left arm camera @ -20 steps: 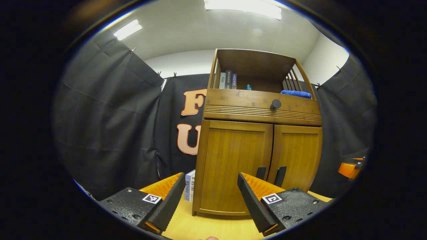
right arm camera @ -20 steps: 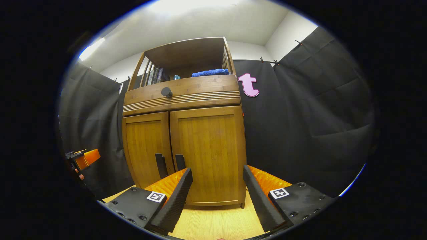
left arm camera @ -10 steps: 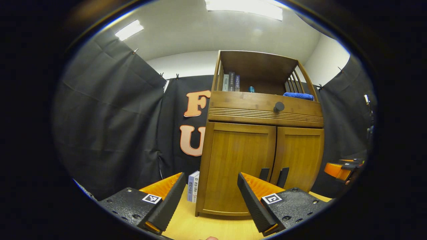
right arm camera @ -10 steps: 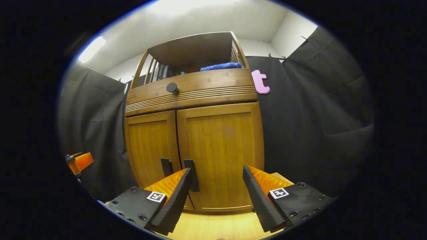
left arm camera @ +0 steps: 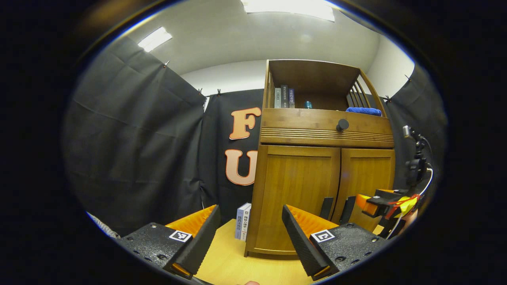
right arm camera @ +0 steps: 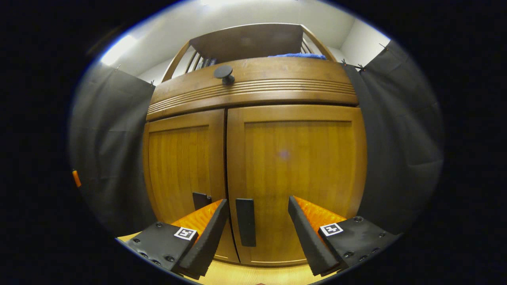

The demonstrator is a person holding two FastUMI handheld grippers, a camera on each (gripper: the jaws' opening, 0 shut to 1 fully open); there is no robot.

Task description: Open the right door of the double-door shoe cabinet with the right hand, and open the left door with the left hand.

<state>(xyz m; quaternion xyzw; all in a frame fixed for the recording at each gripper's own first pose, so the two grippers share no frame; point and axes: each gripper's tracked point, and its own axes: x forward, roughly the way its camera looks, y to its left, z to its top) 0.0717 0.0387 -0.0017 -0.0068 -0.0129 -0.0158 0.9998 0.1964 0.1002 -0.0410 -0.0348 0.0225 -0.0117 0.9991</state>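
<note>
**Right gripper closes in on its handle; both doors still shut**

Over the last second the right gripper (right arm camera: 257, 233) has advanced on the shoe cabinet (right arm camera: 253, 83) — the right door's handle (right arm camera: 245, 221) now sits between its spread fingers, not yet pinched. The left gripper (left arm camera: 250, 237), also spread and empty, hangs back, well short of the left door (left arm camera: 297, 198). Neither door is opened; both pulls remain.

Left door handle (right arm camera: 201, 200): lower part hidden behind right gripper's fingers (right arm camera: 206, 233). Shelf books (left arm camera: 283, 97): spines too small to tell. Blue cloth (right arm camera: 298, 56): mostly hidden.
</note>
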